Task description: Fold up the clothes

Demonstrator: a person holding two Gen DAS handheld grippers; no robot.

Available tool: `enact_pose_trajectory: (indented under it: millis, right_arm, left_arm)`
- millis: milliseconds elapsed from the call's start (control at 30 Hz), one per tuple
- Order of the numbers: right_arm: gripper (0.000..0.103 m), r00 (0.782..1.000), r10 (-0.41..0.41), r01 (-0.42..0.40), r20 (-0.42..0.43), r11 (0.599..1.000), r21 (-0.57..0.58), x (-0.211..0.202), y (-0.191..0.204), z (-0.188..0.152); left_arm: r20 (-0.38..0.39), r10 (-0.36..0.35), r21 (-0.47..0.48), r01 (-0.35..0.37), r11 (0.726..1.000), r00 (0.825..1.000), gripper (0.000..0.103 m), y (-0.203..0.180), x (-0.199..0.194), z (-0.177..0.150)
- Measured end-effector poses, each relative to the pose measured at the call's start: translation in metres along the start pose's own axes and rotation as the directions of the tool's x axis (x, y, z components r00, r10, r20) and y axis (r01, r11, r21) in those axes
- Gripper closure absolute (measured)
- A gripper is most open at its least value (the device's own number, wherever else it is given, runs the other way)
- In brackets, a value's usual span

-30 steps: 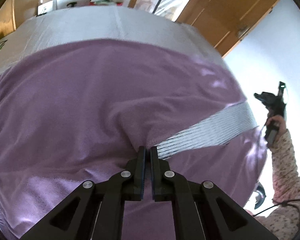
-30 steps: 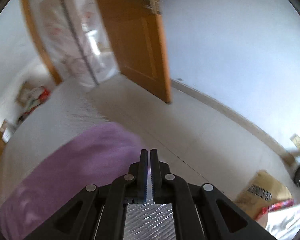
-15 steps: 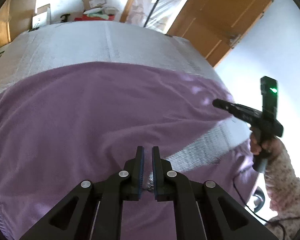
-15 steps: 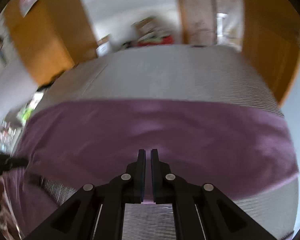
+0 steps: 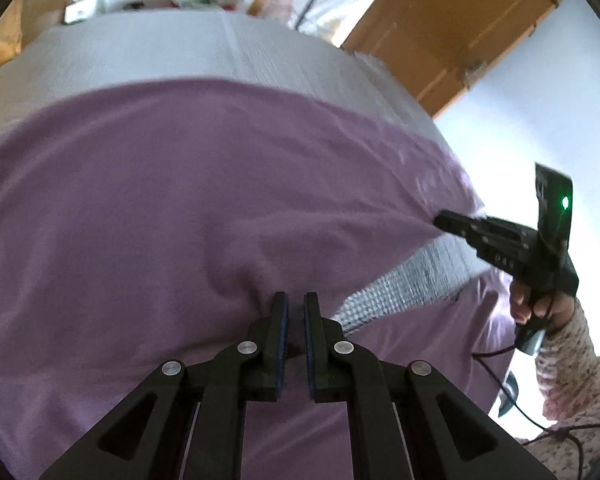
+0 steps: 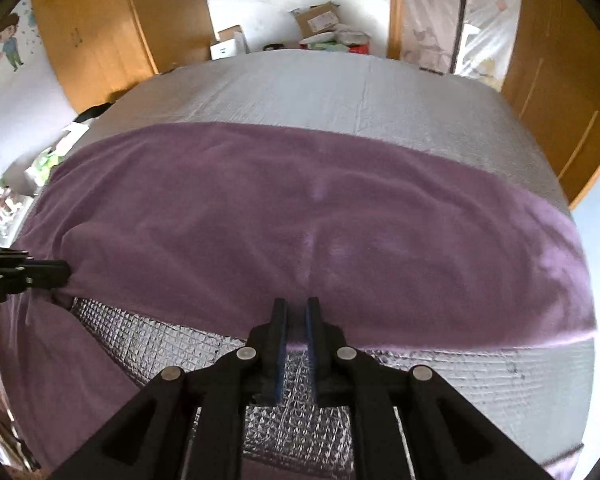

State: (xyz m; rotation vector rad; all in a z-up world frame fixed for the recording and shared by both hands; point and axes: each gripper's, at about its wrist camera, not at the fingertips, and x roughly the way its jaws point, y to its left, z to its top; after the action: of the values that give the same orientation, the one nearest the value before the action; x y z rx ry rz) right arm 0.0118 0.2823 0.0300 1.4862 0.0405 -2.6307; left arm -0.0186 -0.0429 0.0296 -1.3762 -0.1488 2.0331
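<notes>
A purple fleece garment [image 5: 180, 200] lies spread across a silver quilted cover [image 5: 180, 48]. My left gripper [image 5: 295, 300] is shut on its near edge, and the cloth bunches at the fingertips. Off to the right, my right gripper [image 5: 446, 222] pinches the same edge, held by a hand [image 5: 540, 304] in a speckled sleeve. In the right wrist view the garment [image 6: 300, 200] stretches across the cover [image 6: 340, 92]. My right gripper [image 6: 296, 304] is shut on the hem, with a crease running up from it. The left gripper [image 6: 62, 274] shows at the far left, on the cloth.
A strip of bare quilted cover [image 6: 460, 380] lies in front of the hem. A wooden door [image 5: 440, 32] stands to the right and a wardrobe [image 6: 100, 32] at the back left. Cardboard boxes [image 6: 316, 20] sit behind the surface. A cable [image 5: 496, 354] hangs from the right hand.
The right gripper swung from facing the door and floor round to the garment and closed on its near hem. The left gripper stayed on the edge, and the cloth now stretches between both.
</notes>
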Motion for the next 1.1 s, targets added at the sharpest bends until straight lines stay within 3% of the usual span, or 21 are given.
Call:
enact_pose_trajectory:
  millis: [100, 200, 400, 467, 567, 733, 867, 933, 1100]
  right_arm:
    - [0.091, 0.998, 0.012, -0.009, 0.059, 0.998, -0.055, -0.012, 0.016, -0.002]
    - [0.085, 0.997, 0.034, -0.029, 0.064, 0.996, -0.088, -0.007, 0.037, 0.003]
    - [0.082, 1.0, 0.006, -0.005, 0.006, 0.988, -0.157, 0.009, 0.062, -0.008]
    - [0.081, 1.0, -0.022, 0.021, -0.003, 0.985, -0.174, 0.009, 0.066, -0.009]
    - [0.081, 0.999, -0.049, 0.047, -0.007, 0.982, -0.184, 0.01, 0.08, 0.0]
    - [0.081, 0.999, -0.001, 0.012, 0.048, 0.974, -0.228, 0.002, 0.115, 0.01]
    - [0.081, 1.0, 0.006, -0.006, 0.001, 0.968, -0.25, 0.015, 0.132, 0.008]
    - [0.081, 1.0, 0.002, -0.005, -0.013, 0.971, -0.24, 0.02, 0.132, 0.006]
    - [0.081, 1.0, 0.002, 0.002, 0.019, 0.981, -0.195, 0.002, 0.132, 0.006]
  left_arm:
    - [0.044, 0.037, -0.071, -0.034, 0.997, 0.998, 0.091, 0.019, -0.013, 0.0]
    - [0.077, 0.098, -0.154, -0.085, 0.984, 0.992, 0.088, 0.042, -0.028, -0.009]
    - [0.096, 0.224, -0.282, -0.189, 0.941, 0.97, 0.088, 0.08, -0.047, -0.034]
    - [0.115, 0.204, -0.295, -0.163, 0.941, 0.972, 0.088, 0.085, -0.052, -0.039]
    - [0.138, 0.25, -0.327, -0.194, 0.925, 0.958, 0.088, 0.094, -0.063, -0.043]
    - [0.166, 0.263, -0.387, -0.182, 0.904, 0.95, 0.088, 0.114, -0.073, -0.053]
    - [0.205, 0.279, -0.432, -0.17, 0.886, 0.938, 0.088, 0.132, -0.085, -0.06]
    - [0.218, 0.267, -0.467, -0.14, 0.873, 0.939, 0.092, 0.144, -0.089, -0.062]
    - [0.222, 0.287, -0.493, -0.147, 0.857, 0.932, 0.093, 0.154, -0.098, -0.061]
